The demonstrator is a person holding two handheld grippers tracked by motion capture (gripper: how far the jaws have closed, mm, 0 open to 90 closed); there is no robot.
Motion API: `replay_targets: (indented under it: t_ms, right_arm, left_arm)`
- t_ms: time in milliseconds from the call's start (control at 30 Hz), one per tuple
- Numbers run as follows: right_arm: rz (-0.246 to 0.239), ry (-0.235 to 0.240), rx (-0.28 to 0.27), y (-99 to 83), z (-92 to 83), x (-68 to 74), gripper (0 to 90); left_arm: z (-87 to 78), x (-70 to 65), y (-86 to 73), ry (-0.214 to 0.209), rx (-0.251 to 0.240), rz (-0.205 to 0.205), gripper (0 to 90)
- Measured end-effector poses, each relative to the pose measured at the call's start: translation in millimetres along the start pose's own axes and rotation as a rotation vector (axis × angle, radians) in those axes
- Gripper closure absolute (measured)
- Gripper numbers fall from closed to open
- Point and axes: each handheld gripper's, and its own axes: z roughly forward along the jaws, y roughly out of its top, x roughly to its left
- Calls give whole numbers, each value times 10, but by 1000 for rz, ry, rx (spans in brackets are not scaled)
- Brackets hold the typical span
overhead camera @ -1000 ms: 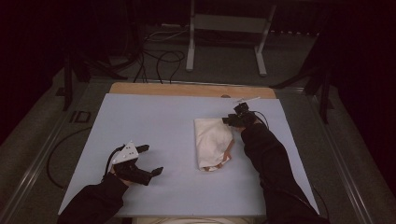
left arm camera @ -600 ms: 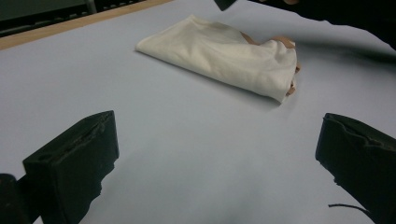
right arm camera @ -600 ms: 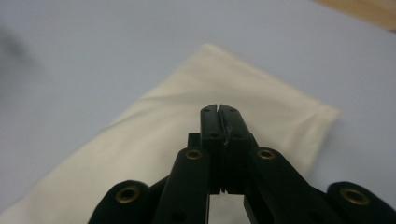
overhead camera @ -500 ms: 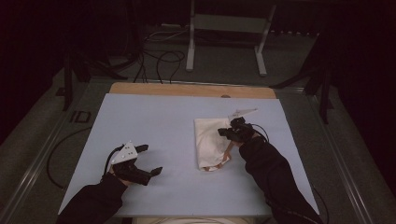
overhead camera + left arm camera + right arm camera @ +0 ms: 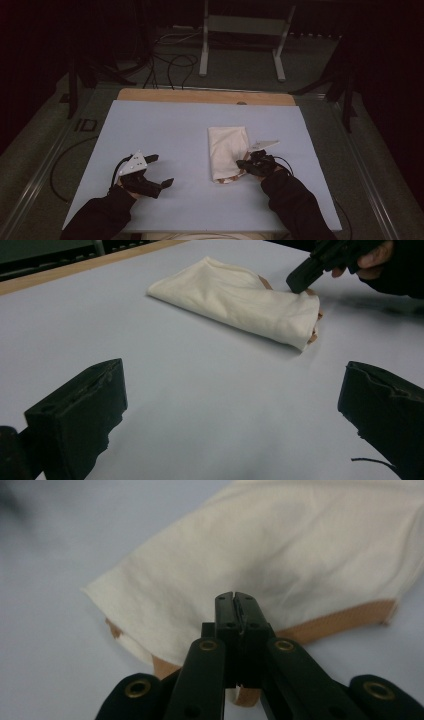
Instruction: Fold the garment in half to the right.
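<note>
The folded cream cloth (image 5: 227, 152) lies right of centre on the pale blue counter (image 5: 165, 130), a tan edge showing at its near end. The right tongs (image 5: 245, 165) are pressed together at the cloth's near right edge; whether fabric is pinched I cannot tell. The left tongs (image 5: 161, 171) rest well apart from it, jaws spread wide
</note>
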Motion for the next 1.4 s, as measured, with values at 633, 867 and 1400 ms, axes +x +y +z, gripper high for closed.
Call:
replay_targets:
  t_ms: [633,867,1400]
  right_arm:
    - [35,-7,-15,-298,16,-23,895]
    - [21,0,-67,-150,-66,-33,810]
    - [3,49,-149,128,-91,-64,233]
  left_arm:
    - [-16,7,-3,11,3,5,3]
    - [-8,17,19,16,-1,0,3]
    - [-82,99,25,19,17,-5,3]
